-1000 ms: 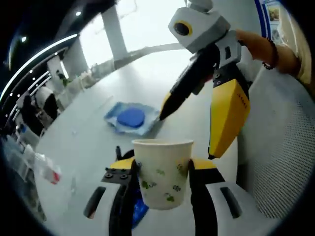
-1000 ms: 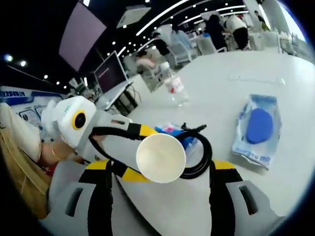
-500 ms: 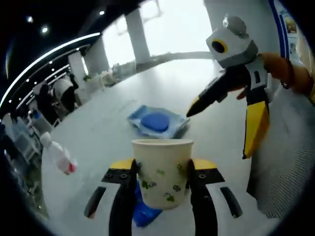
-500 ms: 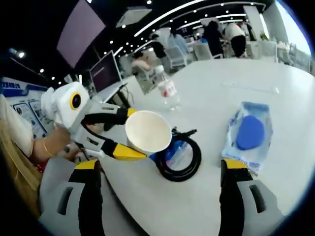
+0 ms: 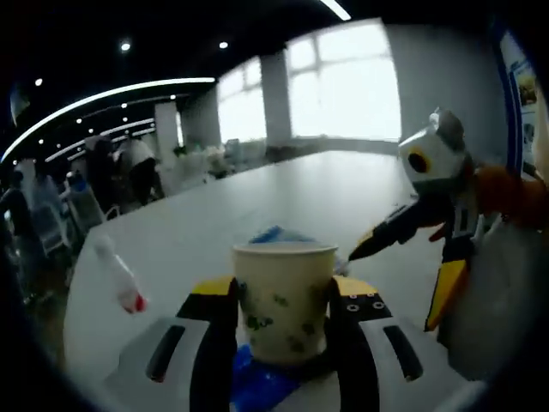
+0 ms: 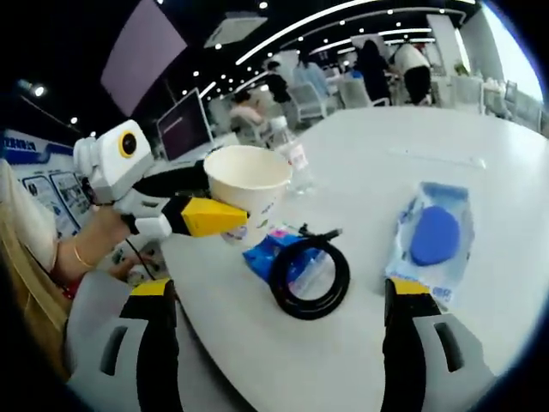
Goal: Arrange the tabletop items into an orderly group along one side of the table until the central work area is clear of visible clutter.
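Left gripper point(image 5: 283, 313): clenched on the paper cup point(image 5: 283, 300), one yellow-and-black jaw against each side of its wall. The cup stands upright between the jaws, rim level, green sprig print facing the camera. In the right gripper view the same gripper point(image 6: 176, 210) holds the cup point(image 6: 247, 190) at that view's left, now upright with its wall showing; half a second ago its open mouth faced that camera, so the cup has been tipped back to vertical.

Right gripper point(image 6: 274, 339): released, jaws spread wide at either side of the view, nothing between them. In the left gripper view it point(image 5: 412, 257) hangs open to the right of the cup, smaller and lower in frame than half a second ago.

Black cable coil point(image 6: 309, 276): lies flat on the white table point(image 6: 480, 360), ahead of the right gripper's open jaws, resting partly on a blue packet point(image 6: 283, 257). Position relative to the packet unchanged.

Blue packet, left gripper view point(image 5: 257, 382): shows below the cup, between the left jaws.

Blue sponge in clear wrapper point(image 6: 433, 236): flat on the table, ahead of the right gripper's right jaw, apart from the coil. In the left gripper view only its far edge point(image 5: 274, 233) shows above the cup rim, whereas earlier the whole pack was visible.

Plastic water bottle point(image 6: 290, 163): upright, just beyond the cup in the right gripper view; red label point(image 5: 129, 296) seen left of the left gripper.
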A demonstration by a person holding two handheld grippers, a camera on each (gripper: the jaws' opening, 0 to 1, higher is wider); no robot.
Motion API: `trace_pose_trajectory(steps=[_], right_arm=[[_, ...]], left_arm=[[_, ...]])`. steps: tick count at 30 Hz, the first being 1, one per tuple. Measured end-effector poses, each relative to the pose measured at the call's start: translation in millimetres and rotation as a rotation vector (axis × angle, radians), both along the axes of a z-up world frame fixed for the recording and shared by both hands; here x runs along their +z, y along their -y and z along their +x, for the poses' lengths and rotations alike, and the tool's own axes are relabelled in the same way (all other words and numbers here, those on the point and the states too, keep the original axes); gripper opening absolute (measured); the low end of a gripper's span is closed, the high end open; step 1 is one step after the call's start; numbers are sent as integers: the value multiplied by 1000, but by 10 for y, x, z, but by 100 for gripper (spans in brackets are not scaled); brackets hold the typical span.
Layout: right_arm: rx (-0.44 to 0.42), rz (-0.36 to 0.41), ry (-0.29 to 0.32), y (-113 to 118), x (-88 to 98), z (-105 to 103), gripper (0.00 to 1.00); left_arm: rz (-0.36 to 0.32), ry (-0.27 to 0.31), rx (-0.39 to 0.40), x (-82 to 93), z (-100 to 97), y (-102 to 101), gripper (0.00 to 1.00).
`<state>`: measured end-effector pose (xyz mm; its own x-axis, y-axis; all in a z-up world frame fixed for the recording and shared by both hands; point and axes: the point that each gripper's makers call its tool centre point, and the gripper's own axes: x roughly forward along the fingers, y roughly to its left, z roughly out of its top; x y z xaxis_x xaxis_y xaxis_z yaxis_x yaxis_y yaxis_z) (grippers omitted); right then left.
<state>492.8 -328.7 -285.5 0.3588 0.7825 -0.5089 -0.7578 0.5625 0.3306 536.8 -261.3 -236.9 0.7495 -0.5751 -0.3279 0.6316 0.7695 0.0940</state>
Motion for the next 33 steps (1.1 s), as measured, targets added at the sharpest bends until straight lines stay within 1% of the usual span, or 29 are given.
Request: trace_pose_trajectory(steps=[2, 5, 7, 9, 13, 17, 19, 21, 23, 24, 33], right_arm=[[1, -7, -4, 2, -16, -7, 100], [1, -11, -5, 4, -25, -6, 100], [1, -11, -4, 5, -25, -7, 100], [-2, -14, -3, 15, -30, -3, 100], [-4, -17, -2, 25, -35, 3, 100], [-1, -21, -6, 28, -46, -7, 100], [1, -27, -10, 36, -60, -11, 100], [-1, -31, -9, 43, -67, -6, 100], [2, -28, -6, 40, -61, -7, 100], [3, -29, -9, 41, -66, -11, 100], [2, -50, -16, 65, -109, -13, 100]], left_arm=[[-11, 10, 8, 34, 25, -6, 40], [-48, 10, 15, 79, 69, -12, 40], [-56, 14, 16, 100, 87, -20, 40], [-58, 45, 30, 169, 126, -38, 40], [-78, 63, 57, 257, 207, -83, 40], [-104, 75, 88, 308, 304, -135, 40], [-93, 83, 101, 308, 341, -153, 40], [-66, 91, 115, 299, 385, -183, 40], [-103, 82, 130, 309, 434, -208, 40], [-147, 73, 139, 325, 465, -216, 40], [-172, 91, 176, 301, 708, -317, 40]])
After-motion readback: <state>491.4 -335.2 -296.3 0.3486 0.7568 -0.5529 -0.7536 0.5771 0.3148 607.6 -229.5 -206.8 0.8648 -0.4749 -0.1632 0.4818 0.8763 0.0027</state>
